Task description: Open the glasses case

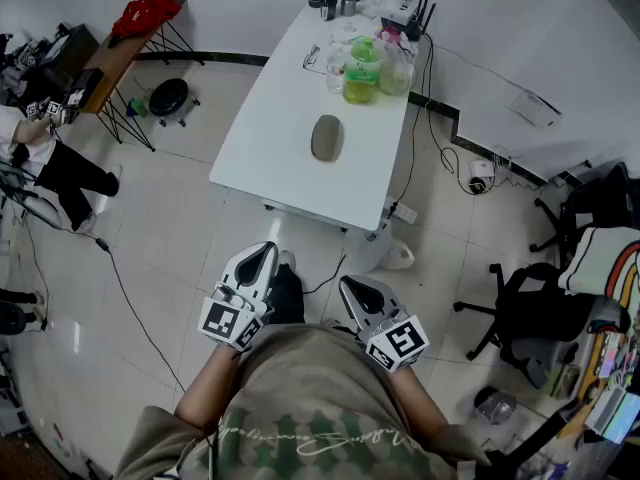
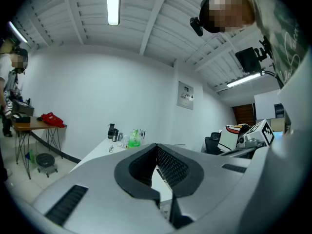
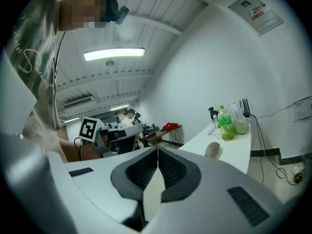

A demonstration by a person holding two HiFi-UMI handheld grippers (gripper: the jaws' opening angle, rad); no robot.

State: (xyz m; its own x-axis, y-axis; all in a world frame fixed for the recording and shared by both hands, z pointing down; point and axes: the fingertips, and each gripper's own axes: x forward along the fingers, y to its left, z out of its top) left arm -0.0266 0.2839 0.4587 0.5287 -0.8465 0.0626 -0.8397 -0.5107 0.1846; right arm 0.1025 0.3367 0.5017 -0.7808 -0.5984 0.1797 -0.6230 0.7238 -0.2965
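A grey oval glasses case (image 1: 327,137) lies shut near the middle of the white table (image 1: 262,138); it also shows as a small beige lump, the case (image 3: 212,150), in the right gripper view. Both grippers are held close to the person's body, well short of the table. My left gripper (image 1: 264,255) is shut with nothing between its tips, and the left gripper (image 2: 157,145) points level across the room. My right gripper (image 1: 350,289) is likewise shut and empty, and the right gripper (image 3: 157,149) aims toward the table.
A green bottle (image 1: 361,71), clear cups and small dark bottles crowd the table's far end, with a router (image 1: 406,8) and cables. A black office chair (image 1: 530,313) stands right. A side table (image 1: 118,56) with a red cloth and another person are left.
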